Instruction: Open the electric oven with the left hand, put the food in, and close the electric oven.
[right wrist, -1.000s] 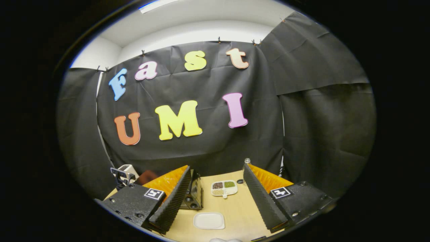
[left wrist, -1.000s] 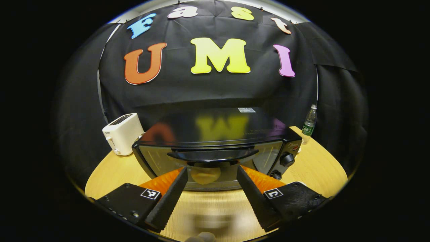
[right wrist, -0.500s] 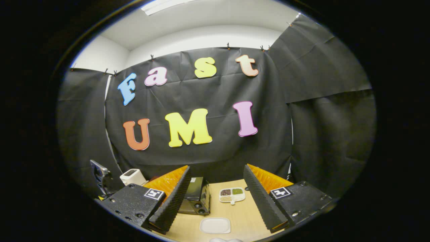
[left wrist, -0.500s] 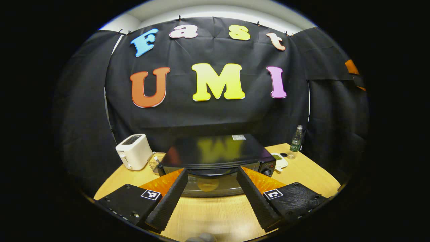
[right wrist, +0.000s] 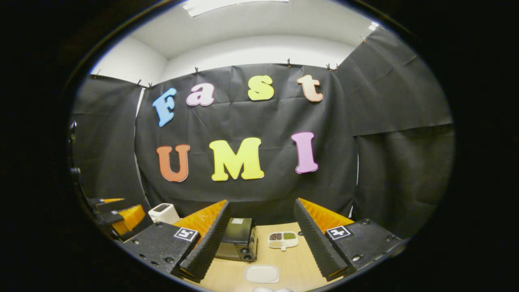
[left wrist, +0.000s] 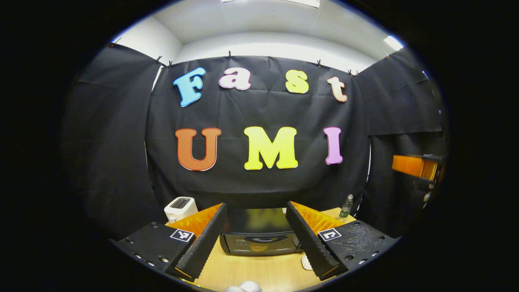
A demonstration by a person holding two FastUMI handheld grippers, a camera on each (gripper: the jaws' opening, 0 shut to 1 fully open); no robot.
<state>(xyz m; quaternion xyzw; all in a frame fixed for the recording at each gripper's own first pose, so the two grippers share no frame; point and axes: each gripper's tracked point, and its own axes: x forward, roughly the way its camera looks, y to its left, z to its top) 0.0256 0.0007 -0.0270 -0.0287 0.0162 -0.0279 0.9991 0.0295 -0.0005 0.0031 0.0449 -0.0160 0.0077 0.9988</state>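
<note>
The black electric oven [left wrist: 259, 239] stands on the round wooden table [left wrist: 259, 271] with its glass door closed. A pale yellowish shape [left wrist: 258, 246] shows behind the glass; I cannot tell what it is. My left gripper [left wrist: 255, 206] hangs open and empty, well back from the oven and above table height. In the right gripper view the oven [right wrist: 239, 243] sits left of centre, and my right gripper [right wrist: 261, 202] is open and empty, high over the table. The other gripper [right wrist: 121, 217] shows at the far left there, and the right one [left wrist: 413, 166] at the far right of the left gripper view.
A white toaster [left wrist: 180, 207] stands left of the oven and a plastic bottle [left wrist: 346, 205] at the back right. In front of the oven's right side lie an empty white plate [right wrist: 261, 273] and a divided tray [right wrist: 282, 239] holding grains.
Both grippers have drawn back and risen, so the oven looks much smaller and farther. The oven door has stayed closed. Both grippers stayed open.
</note>
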